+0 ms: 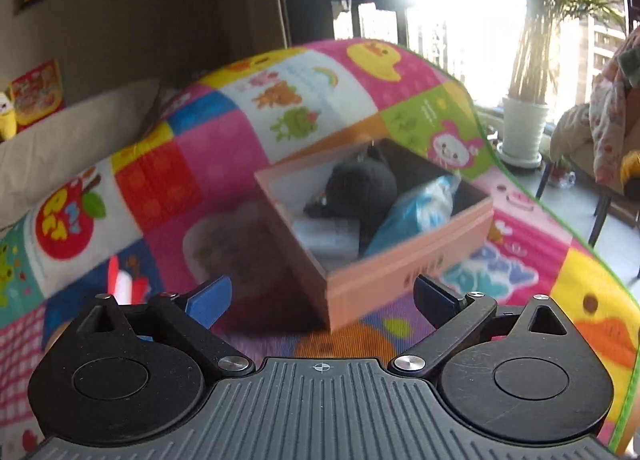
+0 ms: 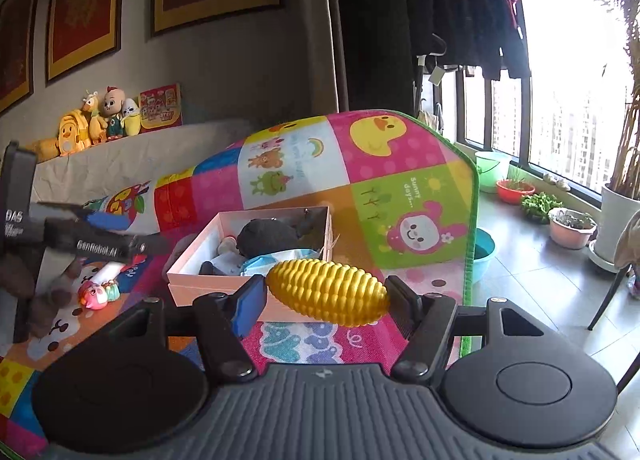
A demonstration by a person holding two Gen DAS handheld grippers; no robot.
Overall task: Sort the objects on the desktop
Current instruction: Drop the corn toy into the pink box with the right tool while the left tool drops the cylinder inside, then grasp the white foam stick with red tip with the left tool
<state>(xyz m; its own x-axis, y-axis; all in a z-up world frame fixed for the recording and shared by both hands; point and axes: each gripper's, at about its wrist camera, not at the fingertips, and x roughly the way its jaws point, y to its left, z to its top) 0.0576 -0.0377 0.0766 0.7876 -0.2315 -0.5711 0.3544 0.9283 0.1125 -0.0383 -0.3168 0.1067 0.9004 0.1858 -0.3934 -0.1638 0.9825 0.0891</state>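
Through the left wrist camera I see my left claw spread wide with nothing between its blue-padded fingers. Just beyond it sits the open pink cardboard box, resting on the colourful patchwork cartoon play mat that covers the table. The picture is blurred, but inside the box I can make out a rounded black soft object toward the far side and a light-blue crinkled packet leaning against the near right wall; something white lies on the box floor to the left of the packet. Left of the box, on the mat, lies a brownish shape too smeared to identify.

Through the right wrist camera, my right claw is pinching a yellow ribbed plastic corn cob crosswise, one pad at each end, held in the air in front of the box's near wall. The box again shows the black soft object, the blue packet, and a small pale item to the left of them. Left of the box, a small pink round-faced toy figure lies on the mat, and the left claw's black body juts in above it.
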